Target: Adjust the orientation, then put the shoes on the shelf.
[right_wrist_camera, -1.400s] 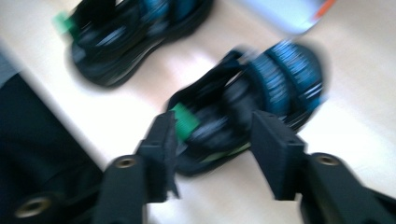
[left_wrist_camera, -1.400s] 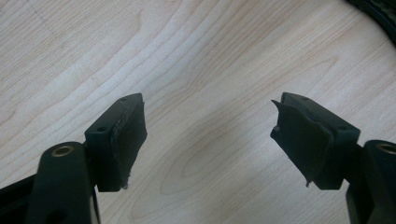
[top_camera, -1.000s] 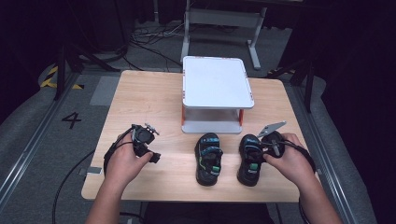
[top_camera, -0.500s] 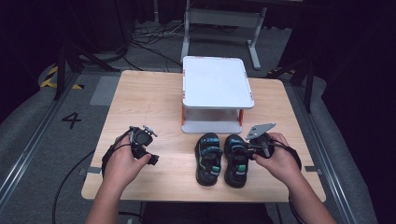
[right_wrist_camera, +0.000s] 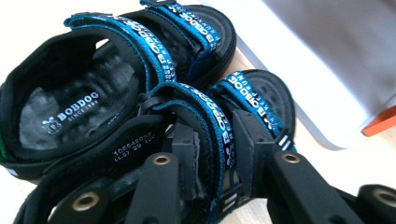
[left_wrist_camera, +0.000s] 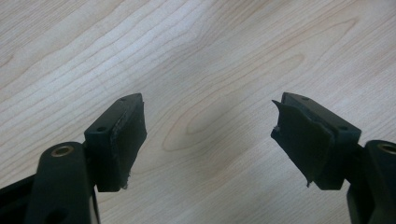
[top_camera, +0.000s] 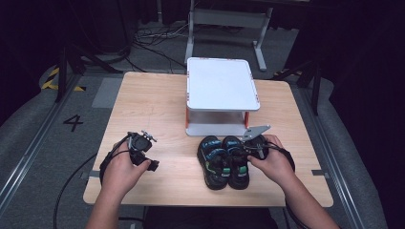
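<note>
A light wooden bench (top_camera: 148, 114) seen from above, with a person's two forearms reaching in from the near edge, each hand holding a black two-jaw tool. On the far middle of the bench stands a small white two-tier shelf (top_camera: 222, 90) with orange-red posts. Just near of it, right of centre, a pair of black sandals with blue straps sits side by side, touching, toes pointing toward the shelf: the left sandal (top_camera: 213, 156) and the right sandal (top_camera: 237, 155). In the right tool's view the white lettering "BOBDOG" reads on the insole of the left sandal (right_wrist_camera: 70, 112) and the blue straps carry white print. The right tool (top_camera: 253, 147) is at the right side of the pair, held by the right hand (top_camera: 270, 162), with a grey three-cornered plate on top. Its jaws are closed narrowly on a blue strap of the right sandal (right_wrist_camera: 252, 112), one jaw on each side of it, the right tool (right_wrist_camera: 215, 140) gripping near the sandal's middle. The left tool (top_camera: 143, 152) rests well apart at the near left of the bench, held by the left hand (top_camera: 119, 169). In its own view the left tool (left_wrist_camera: 208, 126) has its jaws spread wide over bare wood grain, holding nothing.
</note>
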